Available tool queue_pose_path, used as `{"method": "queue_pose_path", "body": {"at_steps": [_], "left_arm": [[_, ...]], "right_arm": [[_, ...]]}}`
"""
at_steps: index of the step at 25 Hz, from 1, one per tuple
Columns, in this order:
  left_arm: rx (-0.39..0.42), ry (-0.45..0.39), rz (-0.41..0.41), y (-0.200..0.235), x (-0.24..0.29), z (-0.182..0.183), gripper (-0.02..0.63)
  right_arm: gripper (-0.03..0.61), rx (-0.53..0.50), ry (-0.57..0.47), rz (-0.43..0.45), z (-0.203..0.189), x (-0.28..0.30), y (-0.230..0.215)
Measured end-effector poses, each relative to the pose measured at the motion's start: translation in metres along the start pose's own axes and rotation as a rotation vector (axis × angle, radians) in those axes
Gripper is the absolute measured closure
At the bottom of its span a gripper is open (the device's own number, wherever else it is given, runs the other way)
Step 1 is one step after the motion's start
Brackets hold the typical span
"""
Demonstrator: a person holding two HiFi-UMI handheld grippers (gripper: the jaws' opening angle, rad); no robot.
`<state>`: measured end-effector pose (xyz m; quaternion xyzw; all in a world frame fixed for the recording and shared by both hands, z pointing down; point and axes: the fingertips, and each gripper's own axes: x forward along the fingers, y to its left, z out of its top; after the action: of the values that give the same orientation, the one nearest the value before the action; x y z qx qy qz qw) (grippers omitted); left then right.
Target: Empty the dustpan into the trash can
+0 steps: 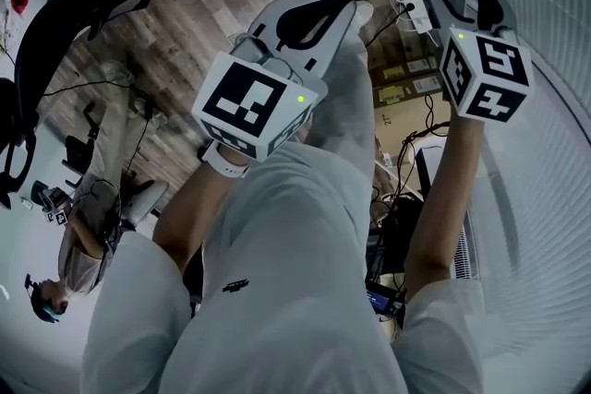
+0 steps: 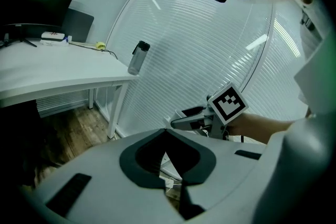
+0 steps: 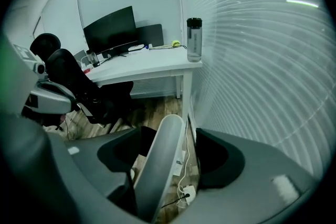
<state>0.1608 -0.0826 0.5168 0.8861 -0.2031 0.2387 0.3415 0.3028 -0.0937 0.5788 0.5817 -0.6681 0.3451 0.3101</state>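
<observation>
We keep the left claw [image 2: 166, 132] closed with nothing between its jaws, over our trouser leg [image 1: 305, 226]. The right claw [image 3: 173, 132] stands open around a pale upright handle [image 3: 160, 165], which sits closer to one jaw with a clear gap at the other. The handle stands over the wooden floor [image 3: 157, 107], beside the ribbed wall [image 3: 252, 60] and near the white tabletop [image 3: 142, 63].

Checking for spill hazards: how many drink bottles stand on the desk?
1: a bottle at the desk corner beside the ribbed wall; others may be hidden.
</observation>
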Motion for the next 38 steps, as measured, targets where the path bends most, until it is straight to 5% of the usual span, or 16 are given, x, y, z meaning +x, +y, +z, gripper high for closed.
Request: {"method": "queue_pose_path", "body": {"at_steps": [9, 16, 28, 38], "left_arm": [[-0.009, 0.01, -0.008, 0.009, 0.011, 0.002, 0.607], [-0.005, 0.015, -0.023, 0.008, 0.015, 0.0, 0.607], [0.002, 0.023, -0.033, 0.01, 0.003, -0.006, 0.607], [0.011, 0.038, -0.032, 0.018, -0.005, -0.01, 0.607]], "right_arm": [[0.407, 0.044, 0.07, -0.044, 0.0, 0.011, -0.013], [0.418, 0.039, 0.144, -0.062, -0.006, 0.01, -0.015], [0.433, 0.145, 0.017, -0.056, -0.008, 0.003, -0.012], [0.462, 0.166, 0.001, -0.192, -0.014, -0.007, -0.023]]}}
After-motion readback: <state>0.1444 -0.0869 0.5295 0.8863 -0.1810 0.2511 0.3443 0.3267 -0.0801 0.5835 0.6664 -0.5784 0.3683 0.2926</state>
